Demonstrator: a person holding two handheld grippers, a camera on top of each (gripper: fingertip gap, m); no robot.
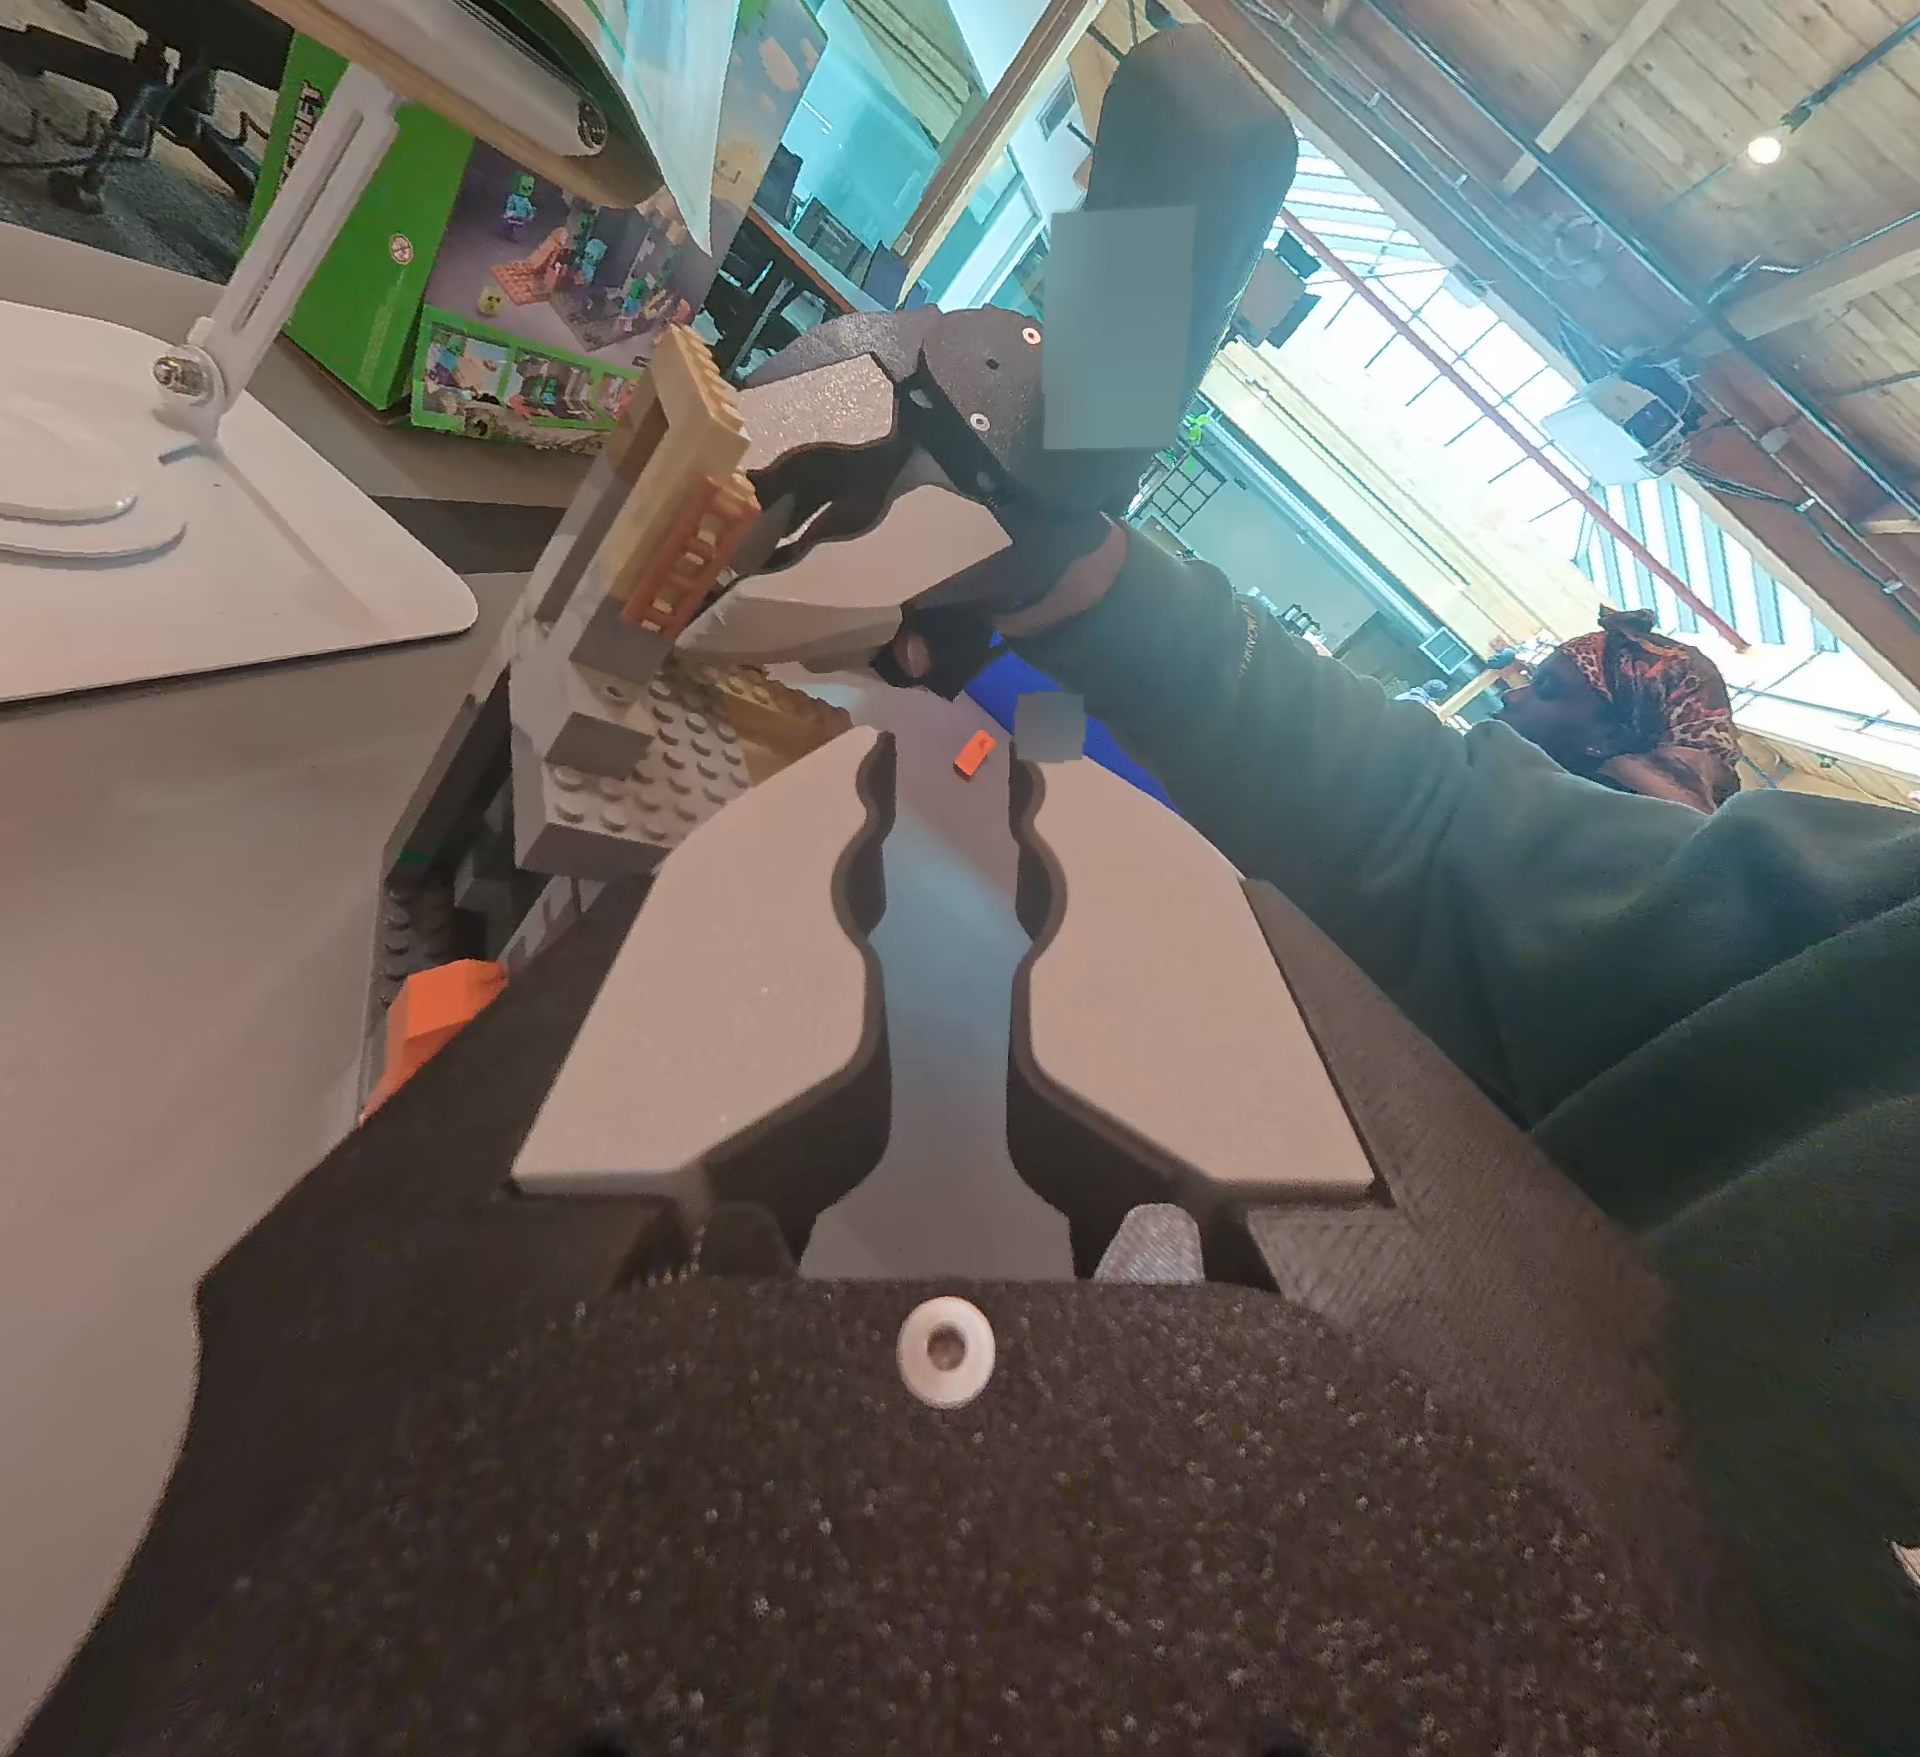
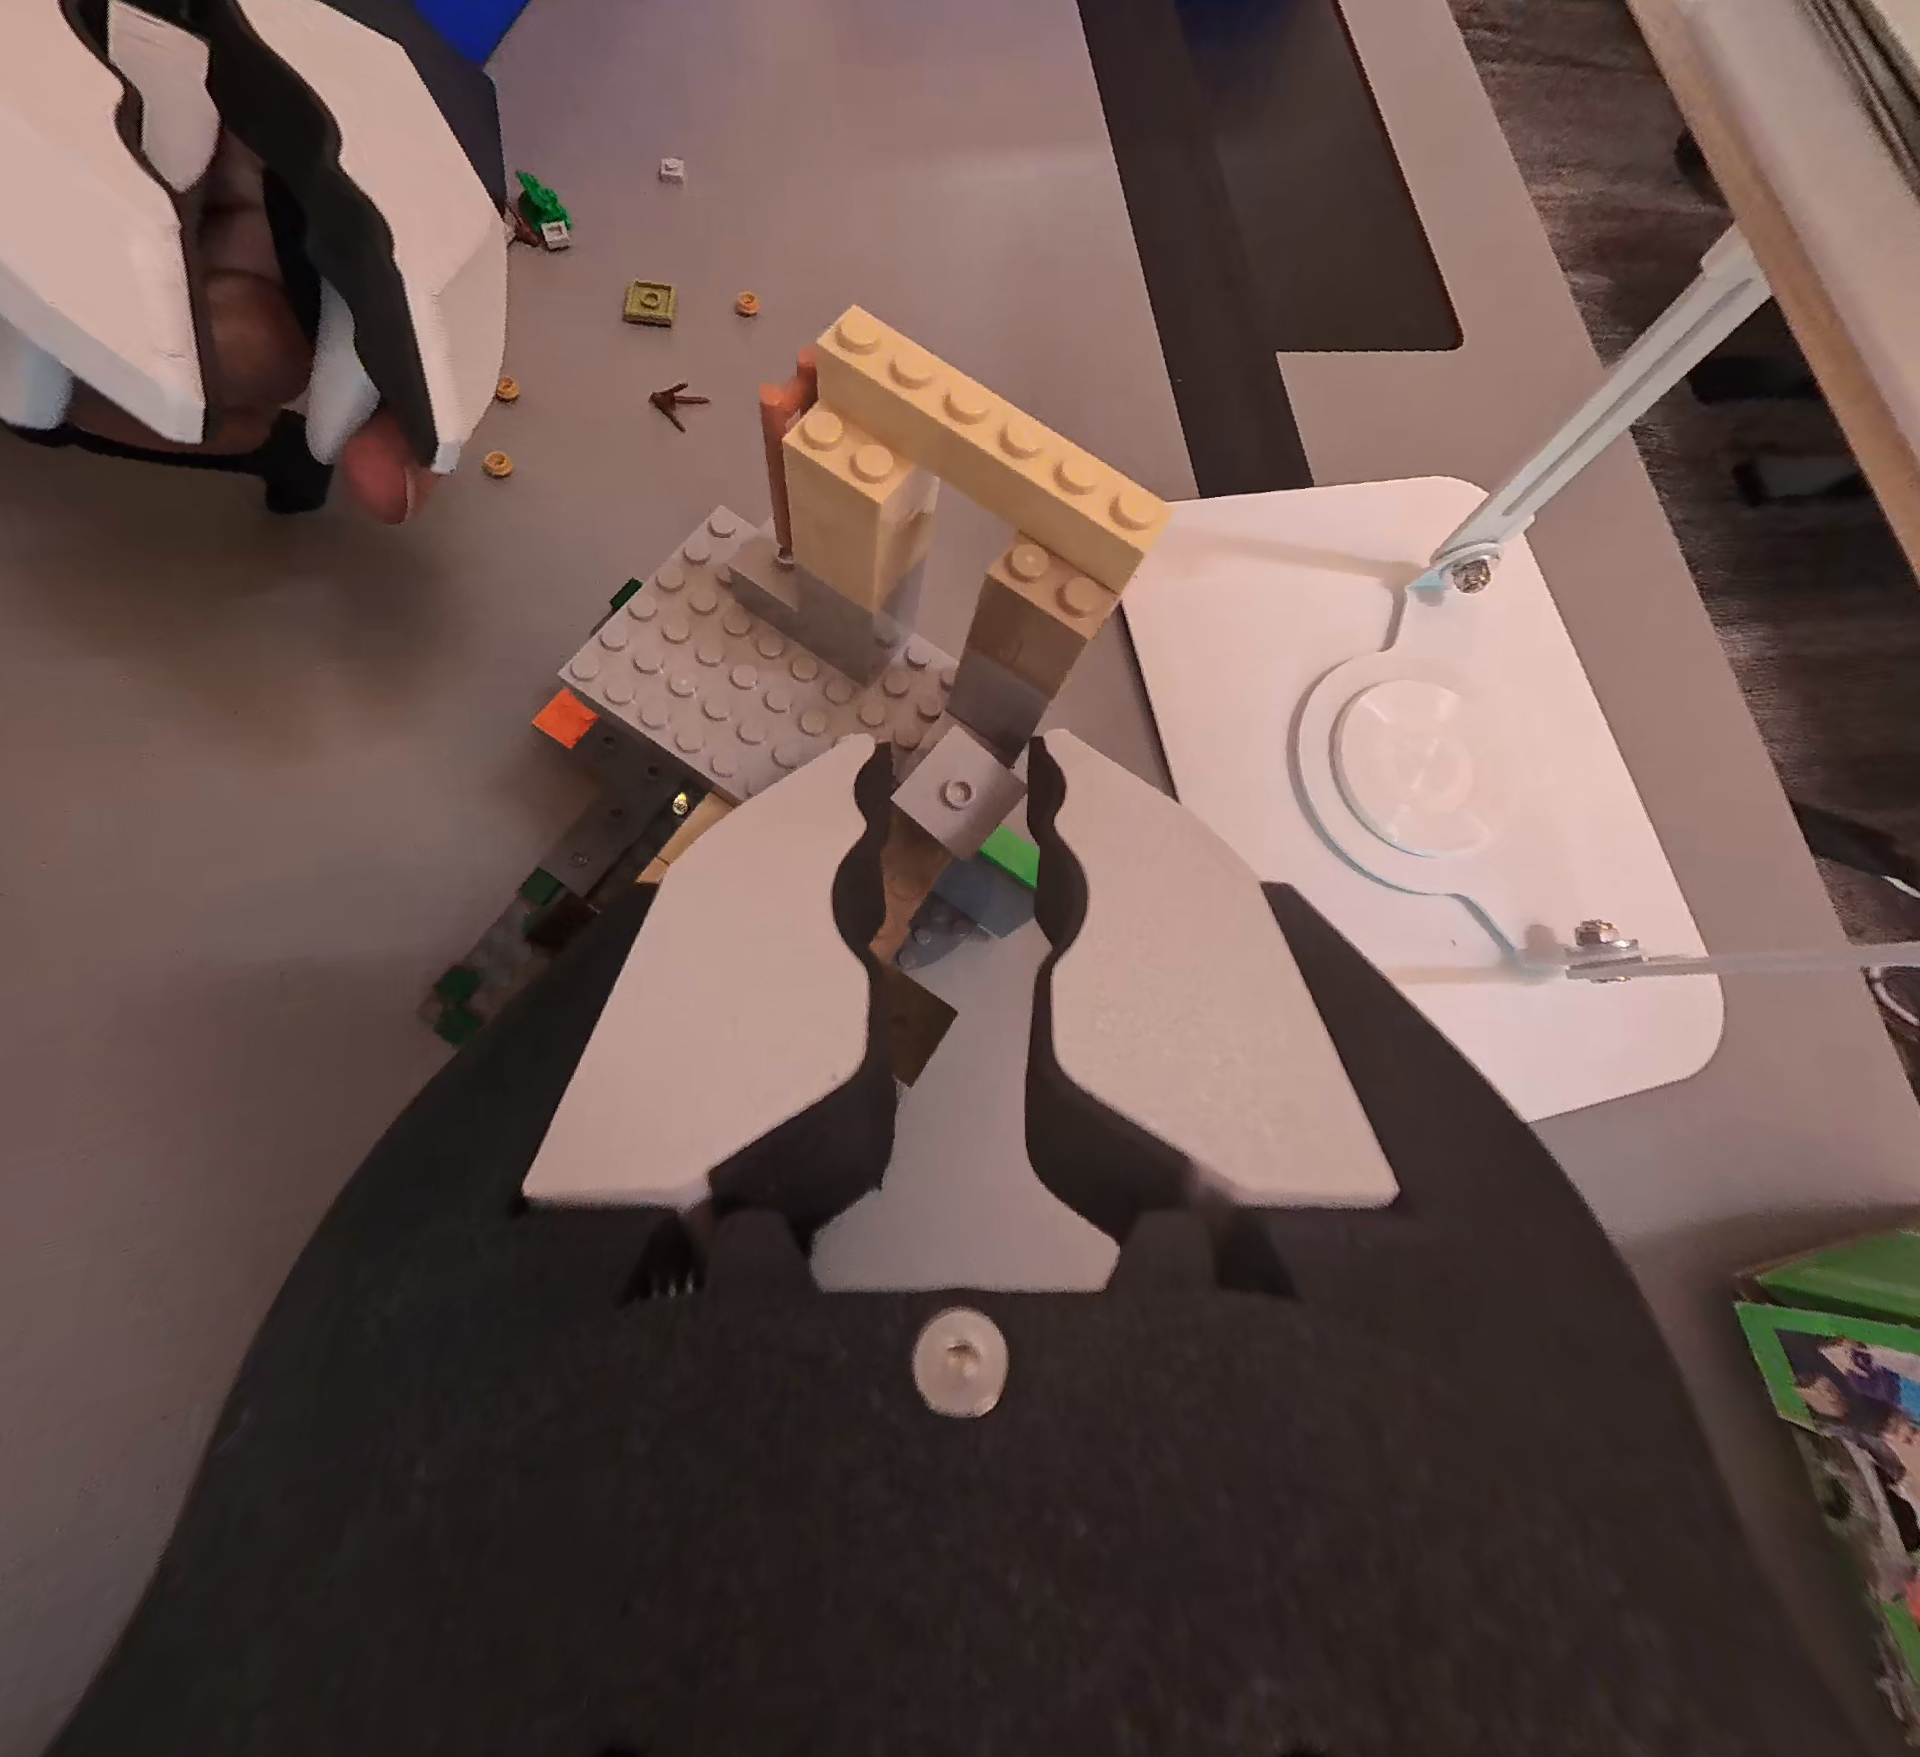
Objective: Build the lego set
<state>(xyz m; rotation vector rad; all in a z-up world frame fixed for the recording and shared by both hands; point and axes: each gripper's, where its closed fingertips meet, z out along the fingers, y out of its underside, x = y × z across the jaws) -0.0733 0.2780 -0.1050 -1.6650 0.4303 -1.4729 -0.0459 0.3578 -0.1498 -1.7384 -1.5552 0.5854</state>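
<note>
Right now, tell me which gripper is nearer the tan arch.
Right. The right gripper has its fingers at the tan arch's near pillar base, around a grey piece. The left gripper hangs off to the side, apart from it.

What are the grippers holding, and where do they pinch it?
Right gripper pinches a small grey brick by its two sides. Left gripper is open, holding nothing.

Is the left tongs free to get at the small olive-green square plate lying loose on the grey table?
Probably yes: left tongs are open and empty, and the olive-green square plate lies uncovered nearby.
</note>
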